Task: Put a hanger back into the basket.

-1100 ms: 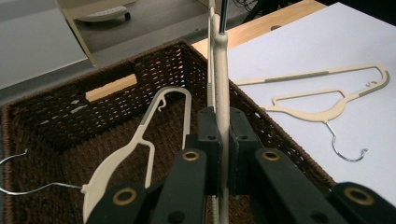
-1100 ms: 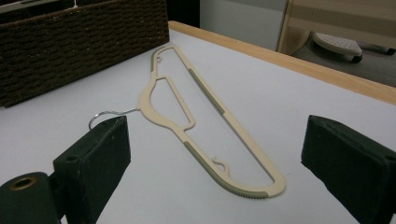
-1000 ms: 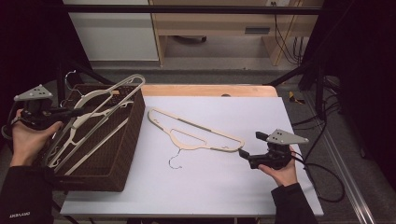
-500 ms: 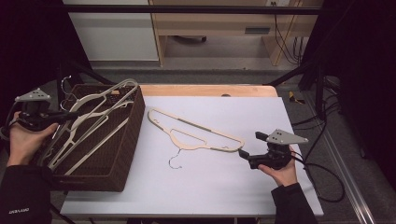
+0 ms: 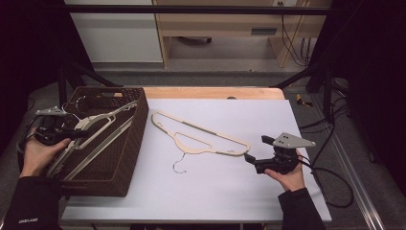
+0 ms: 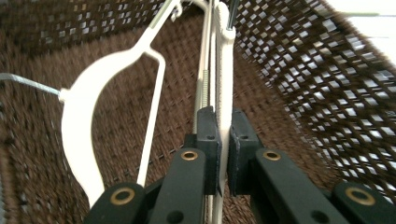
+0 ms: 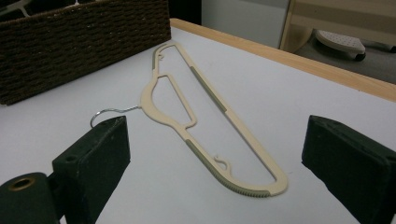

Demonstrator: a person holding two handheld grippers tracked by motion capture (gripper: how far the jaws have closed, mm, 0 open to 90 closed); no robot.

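A cream hanger (image 5: 98, 125) lies slanted inside the brown wicker basket (image 5: 140, 125) at the table's left. My left gripper (image 5: 72, 134) is shut on it. In the left gripper view, the jaws of the left gripper (image 6: 223, 122) pinch the thin bar of the hanger (image 6: 225, 70), with its curved shoulder off to the left and the basket wall (image 6: 308, 84) around it. A second cream hanger (image 5: 201, 139) with a wire hook lies flat on the white table. My right gripper (image 5: 249, 158) rests open just beyond its right end. In the right gripper view, that hanger (image 7: 205, 123) lies ahead of the wide-apart jaws of the right gripper (image 7: 217, 151).
The white tabletop (image 5: 215, 191) has a wooden strip (image 5: 215, 92) along its far edge. The basket (image 7: 84, 42) stands to the left of the flat hanger. Black frame legs and cables (image 5: 330, 158) sit off the table's right side.
My left gripper has sunk with the hanger, which now lies lower in the basket instead of sticking up over the rim. The right gripper and the flat hanger have kept still.
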